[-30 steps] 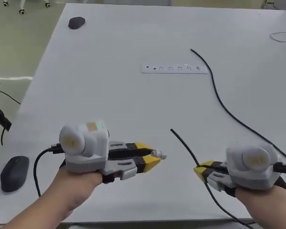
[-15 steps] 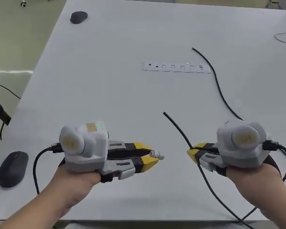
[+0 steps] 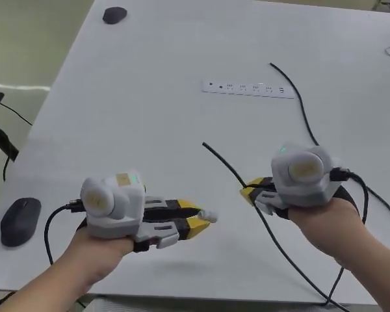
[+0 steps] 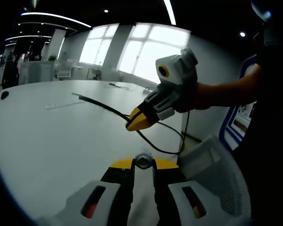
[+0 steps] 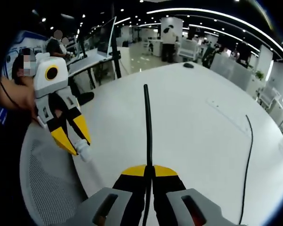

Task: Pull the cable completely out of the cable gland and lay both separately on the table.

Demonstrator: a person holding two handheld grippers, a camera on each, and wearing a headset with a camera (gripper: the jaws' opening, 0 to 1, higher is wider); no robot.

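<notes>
My left gripper [image 3: 196,220] is shut on the small pale cable gland [image 3: 208,215], which pokes out past its yellow tips; in the left gripper view the gland [image 4: 142,161] sits pinched between the jaws. The black cable [image 3: 222,162] is free of the gland. It is held by my right gripper [image 3: 247,190], which is shut on it a short way back from its free end. In the right gripper view the cable [image 5: 147,127] runs straight ahead from the closed jaws, with the left gripper [image 5: 74,139] and gland [image 5: 85,153] to the left. Both grippers hover above the white table [image 3: 136,117].
A white power strip [image 3: 248,89] lies mid-table with a second black cable [image 3: 302,110] curving past its right end. A dark mouse [image 3: 19,221] rests at the table's left front edge and another dark mouse [image 3: 114,14] at the far left corner.
My right gripper has carried the cable away from the front edge and to the left. The left gripper with the gland has stayed nearly still.
</notes>
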